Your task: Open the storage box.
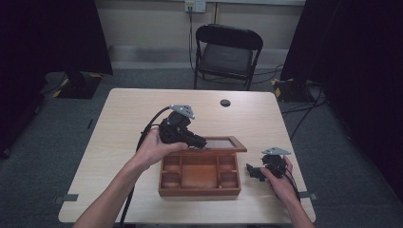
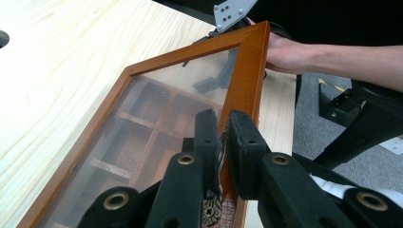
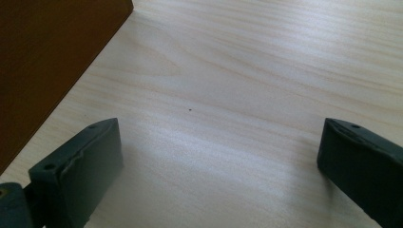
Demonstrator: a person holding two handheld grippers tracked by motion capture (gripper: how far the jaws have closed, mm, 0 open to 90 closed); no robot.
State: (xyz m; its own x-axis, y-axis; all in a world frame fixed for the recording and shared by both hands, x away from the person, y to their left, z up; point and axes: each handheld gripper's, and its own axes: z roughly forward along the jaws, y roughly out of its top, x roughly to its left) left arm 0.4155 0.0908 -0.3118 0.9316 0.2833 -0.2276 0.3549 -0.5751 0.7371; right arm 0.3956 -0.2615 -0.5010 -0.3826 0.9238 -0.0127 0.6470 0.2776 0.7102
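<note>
Reddish-brown wooden box [image 1: 199, 176], centre of the high view, its compartments a warmer orange-brown; the lid [image 2: 244, 90] has the same red-brown frame around a clear, faintly smoky pane; a small brass-coloured clasp [image 2: 211, 209] at the bottom of the left gripper view; pale blond table [image 1: 128, 118] with fine grain lines; both grippers, left gripper [image 1: 202, 141] and right gripper [image 1: 252, 171], matt black with grey top plates; black chair [image 1: 227, 52] at upper centre; grey floor [image 1: 47, 142].

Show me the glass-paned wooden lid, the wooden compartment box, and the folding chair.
Glass-paned wooden lid [image 2: 244, 71], left gripper view, on its frame's wooden edge.
Wooden compartment box [image 1: 199, 192], high view, on its front wall.
Black folding chair [image 1: 226, 58], high view, on its seat.
</note>
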